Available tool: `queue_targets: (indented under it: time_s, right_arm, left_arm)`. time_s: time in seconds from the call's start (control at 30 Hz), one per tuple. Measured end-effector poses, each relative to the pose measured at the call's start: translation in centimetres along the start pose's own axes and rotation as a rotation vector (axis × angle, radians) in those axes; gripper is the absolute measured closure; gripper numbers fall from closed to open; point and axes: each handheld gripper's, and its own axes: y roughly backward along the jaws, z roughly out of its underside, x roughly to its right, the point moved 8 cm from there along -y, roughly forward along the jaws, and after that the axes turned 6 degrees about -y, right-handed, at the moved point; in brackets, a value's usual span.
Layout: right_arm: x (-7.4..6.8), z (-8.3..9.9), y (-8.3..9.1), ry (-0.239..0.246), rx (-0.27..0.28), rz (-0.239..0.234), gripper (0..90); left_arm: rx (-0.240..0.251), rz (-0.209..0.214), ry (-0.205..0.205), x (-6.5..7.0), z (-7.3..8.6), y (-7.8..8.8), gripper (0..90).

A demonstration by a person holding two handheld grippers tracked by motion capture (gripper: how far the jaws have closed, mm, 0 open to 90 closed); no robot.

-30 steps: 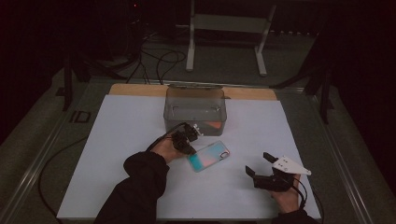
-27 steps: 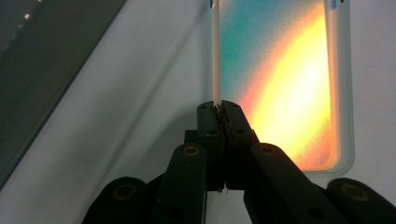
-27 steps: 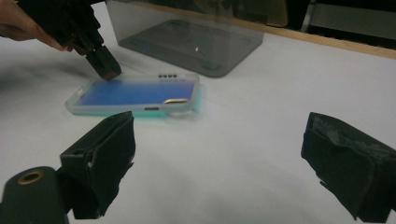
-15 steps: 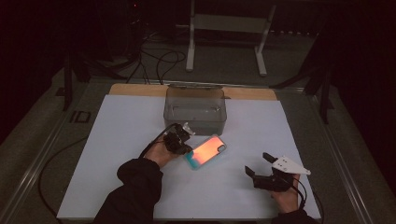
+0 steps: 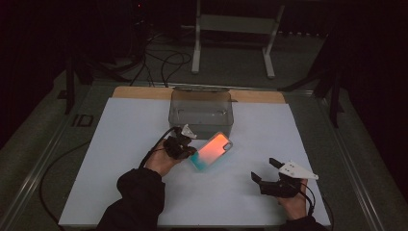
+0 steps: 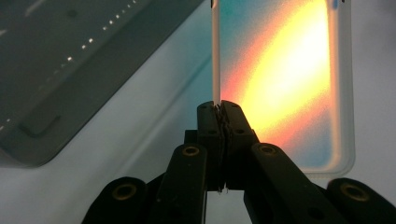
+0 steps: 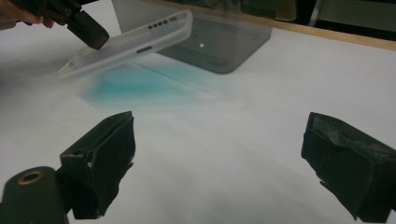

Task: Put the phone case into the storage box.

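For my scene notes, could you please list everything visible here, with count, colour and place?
phone case: one, translucent with orange-to-teal gradient, lifted off the table just in front of the box, pinched at one edge.
box: one, clear grey plastic, far middle of the white sheet.
white sheet: one, covers the table.
wooden board: one, tan, at the sheet's far edge.
metal stand: one, pale grey, on the floor beyond the table.
left gripper: black fingers shut on the phone case.
right gripper: black fingers open, low above the sheet, near right.
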Motion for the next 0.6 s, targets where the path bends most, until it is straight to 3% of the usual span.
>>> queue_targets:
  time_s: [0.23, 0.6]
  right_arm:
    - [-0.1, 0.0, -0.1, -0.001, -0.002, -0.01, 9.9]
    - [-0.4, -0.4, -0.3, -0.06, 0.008, -0.047, 9.7]
  left_arm:
    - [0.05, -0.033, 0.023, 0.0, -0.2, 0.7, 89.2]
    - [0.133, -0.113, 0.06, -0.5, -0.2, 2.3, 89.2]
